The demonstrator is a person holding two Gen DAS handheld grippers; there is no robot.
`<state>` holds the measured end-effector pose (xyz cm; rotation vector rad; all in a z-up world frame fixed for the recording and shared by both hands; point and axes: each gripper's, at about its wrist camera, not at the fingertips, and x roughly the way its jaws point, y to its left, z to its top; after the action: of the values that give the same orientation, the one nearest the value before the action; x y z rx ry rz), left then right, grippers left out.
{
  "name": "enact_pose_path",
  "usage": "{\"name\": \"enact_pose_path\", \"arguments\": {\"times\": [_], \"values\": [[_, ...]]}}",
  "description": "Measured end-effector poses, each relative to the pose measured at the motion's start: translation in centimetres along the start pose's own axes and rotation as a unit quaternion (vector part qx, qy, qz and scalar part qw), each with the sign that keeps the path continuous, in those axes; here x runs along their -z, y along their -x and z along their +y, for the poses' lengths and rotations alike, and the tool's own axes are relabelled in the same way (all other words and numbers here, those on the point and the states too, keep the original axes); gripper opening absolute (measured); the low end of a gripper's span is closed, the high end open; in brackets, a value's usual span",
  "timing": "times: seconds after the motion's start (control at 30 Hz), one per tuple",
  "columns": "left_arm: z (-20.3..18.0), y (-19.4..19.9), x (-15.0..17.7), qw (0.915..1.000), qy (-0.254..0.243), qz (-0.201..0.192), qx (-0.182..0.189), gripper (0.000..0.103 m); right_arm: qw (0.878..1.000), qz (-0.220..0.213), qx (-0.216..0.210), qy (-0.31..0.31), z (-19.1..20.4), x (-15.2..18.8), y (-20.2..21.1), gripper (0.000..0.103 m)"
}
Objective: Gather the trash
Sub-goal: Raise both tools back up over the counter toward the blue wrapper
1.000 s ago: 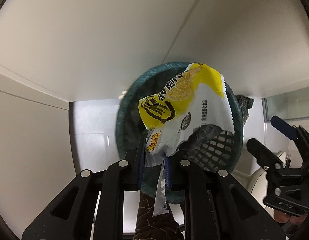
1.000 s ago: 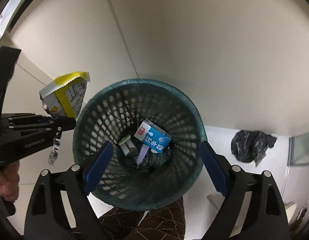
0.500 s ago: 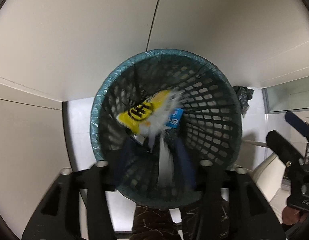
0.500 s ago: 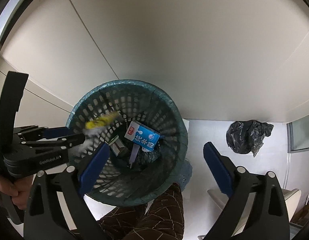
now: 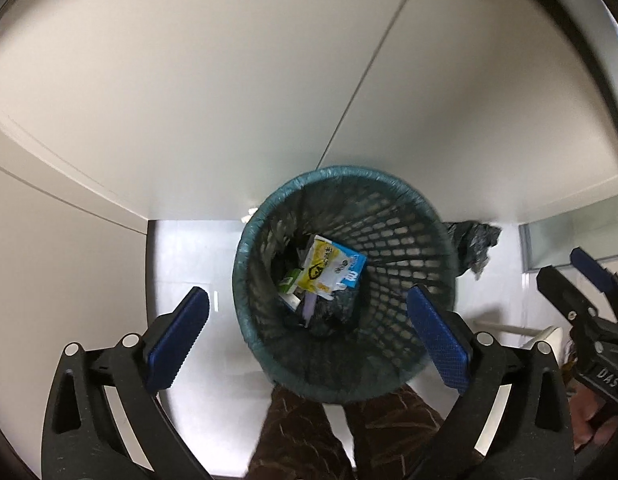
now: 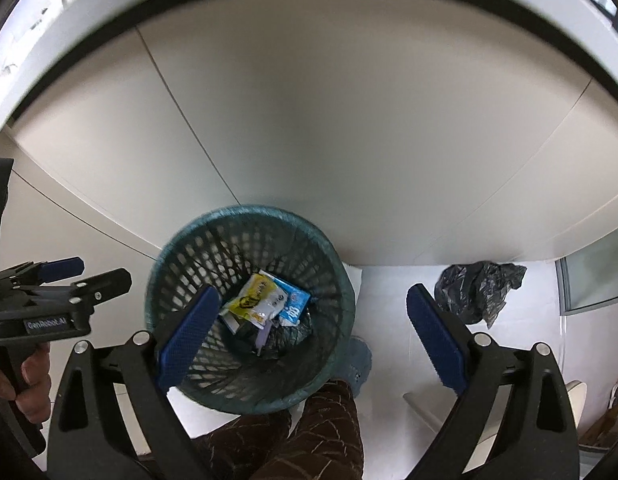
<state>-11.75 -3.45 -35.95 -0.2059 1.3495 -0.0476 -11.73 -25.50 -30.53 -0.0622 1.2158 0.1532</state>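
Note:
A teal mesh waste bin (image 5: pixel 349 172) (image 6: pixel 249 212) stands on the white floor against the wall. At its bottom lie a yellow-and-white snack wrapper (image 5: pixel 319 270) (image 6: pixel 255 300), a blue carton (image 5: pixel 355 270) (image 6: pixel 295 306) and a small green carton (image 5: pixel 289 280). My left gripper (image 5: pixel 307 295) (image 6: pixel 105 271) hovers above the bin, its jaws opening wide with nothing between them. My right gripper (image 6: pixel 313 293) (image 5: pixel 561 264) hangs over the bin's right side, open and empty.
A crumpled black plastic bag (image 6: pixel 477 292) (image 5: pixel 473 240) lies on the floor to the right of the bin. The person's legs in brown patterned trousers (image 6: pixel 317 432) stand just in front of the bin. A glass panel (image 6: pixel 597 280) is at far right.
The left gripper let go of the yellow wrapper, which fell into the bin. Its jaws spread wide. Both grippers rose, so the bin looks smaller.

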Motion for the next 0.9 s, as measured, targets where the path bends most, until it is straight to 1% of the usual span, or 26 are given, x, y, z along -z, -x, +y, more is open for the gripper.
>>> {"name": "enact_pose_path", "arguments": {"times": [0.07,0.17,0.2,0.33,0.47,0.5,0.53,0.7,0.77,0.9], "values": [[0.0,2.3,-0.3,0.9999,0.002,-0.009,0.006,0.097,1.0,-0.003,0.006,0.0,0.2,-0.6,1.6,0.091],[-0.3,5.1,-0.7,0.9999,-0.004,-0.014,0.009,0.097,1.0,-0.01,0.017,-0.013,0.1,-1.6,4.3,0.091],[-0.4,6.4,-0.8,0.9998,-0.004,-0.021,0.006,0.097,1.0,-0.013,0.018,-0.016,0.0,-1.9,5.3,0.091],[-0.8,10.3,-1.8,0.9993,0.0,-0.038,0.005,0.096,1.0,-0.02,0.012,-0.016,-0.7,-3.5,8.5,0.091],[-1.8,13.2,-2.6,0.9987,-0.001,-0.051,0.007,0.096,0.999,-0.025,0.005,-0.021,-1.9,-5.8,11.3,0.091],[-2.0,13.7,-2.7,0.9985,0.0,-0.055,0.005,0.096,0.999,-0.029,-0.004,-0.023,-2.5,-6.4,12.1,0.091],[-2.4,14.4,-2.9,0.9981,0.003,-0.062,-0.003,0.096,0.999,-0.033,-0.004,-0.023,-2.8,-6.9,12.5,0.091],[-3.8,17.3,-4.1,0.9956,0.022,-0.091,-0.01,0.096,0.998,-0.06,-0.01,-0.004,-3.7,-9.4,15.2,0.091],[-4.2,18.4,-4.9,0.9941,0.029,-0.104,-0.01,0.096,0.997,-0.07,-0.019,0.007,-3.8,-10.6,16.2,0.091],[-5.3,21.5,-6.9,0.9905,0.032,-0.132,-0.02,0.096,0.996,-0.086,-0.02,0.027,-3.8,-13.3,18.6,0.091]]}}
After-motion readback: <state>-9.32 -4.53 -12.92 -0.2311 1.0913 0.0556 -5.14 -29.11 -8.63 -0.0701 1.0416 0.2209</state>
